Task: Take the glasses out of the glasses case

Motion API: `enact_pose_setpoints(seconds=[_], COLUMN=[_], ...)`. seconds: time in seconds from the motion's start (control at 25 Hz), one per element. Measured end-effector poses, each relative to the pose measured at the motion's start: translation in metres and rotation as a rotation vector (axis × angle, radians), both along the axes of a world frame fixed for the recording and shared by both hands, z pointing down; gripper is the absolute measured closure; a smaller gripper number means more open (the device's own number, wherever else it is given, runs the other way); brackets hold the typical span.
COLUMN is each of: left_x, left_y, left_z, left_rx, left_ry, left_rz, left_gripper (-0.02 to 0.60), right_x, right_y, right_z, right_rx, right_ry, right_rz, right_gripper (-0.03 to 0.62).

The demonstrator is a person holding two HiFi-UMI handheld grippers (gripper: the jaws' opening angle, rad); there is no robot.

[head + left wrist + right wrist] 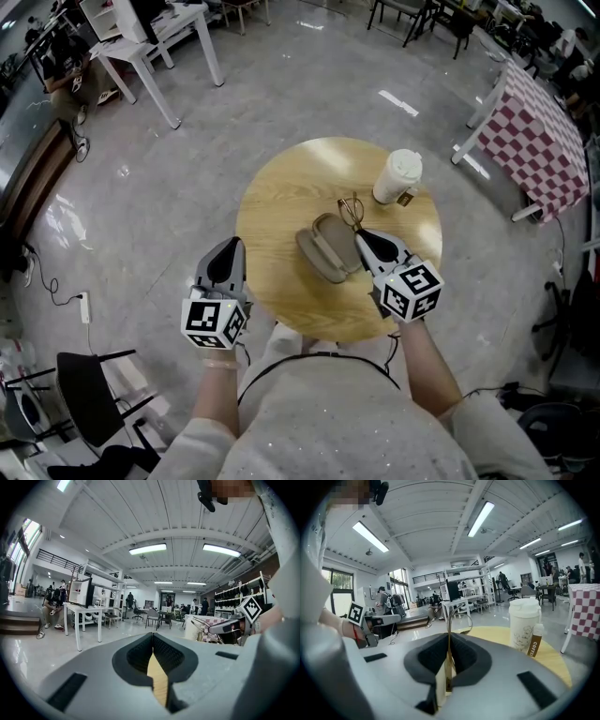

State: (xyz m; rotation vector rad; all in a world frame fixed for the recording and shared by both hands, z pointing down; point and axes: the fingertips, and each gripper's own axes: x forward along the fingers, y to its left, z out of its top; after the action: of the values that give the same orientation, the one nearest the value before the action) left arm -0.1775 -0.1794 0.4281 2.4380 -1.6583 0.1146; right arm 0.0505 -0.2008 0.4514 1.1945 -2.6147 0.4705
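Right gripper (362, 236) pinches thin wire-framed glasses (352, 212) just beyond the open taupe oval case (325, 249) at the round wooden table's (281, 202) middle; left gripper (232, 246), pressed together and empty, hovers at its near-left edge

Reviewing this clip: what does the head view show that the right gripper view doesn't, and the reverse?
Only the head view: the open glasses case, lying on the round table just left of the right claw.
Only the right gripper view: that claw's jaws pinched on a thin part of the glasses frame.
Both: the glasses, the white lidded cup, the table and the left claw.
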Motion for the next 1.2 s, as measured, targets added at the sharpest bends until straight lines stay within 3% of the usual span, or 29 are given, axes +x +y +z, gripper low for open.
enact_pose_setpoints(seconds=[1.2], left_x=[0.003], left_y=[-0.015], left_z=[-0.021], left_rx=[0.060], left_ry=[-0.006], left_rz=[-0.002], left_gripper=[0.577], right_x=[0.023], right_y=[-0.020], right_z=[-0.043], right_rx=[0.143], right_ry=[-0.066], right_rz=[0.088], right_gripper=[0.574])
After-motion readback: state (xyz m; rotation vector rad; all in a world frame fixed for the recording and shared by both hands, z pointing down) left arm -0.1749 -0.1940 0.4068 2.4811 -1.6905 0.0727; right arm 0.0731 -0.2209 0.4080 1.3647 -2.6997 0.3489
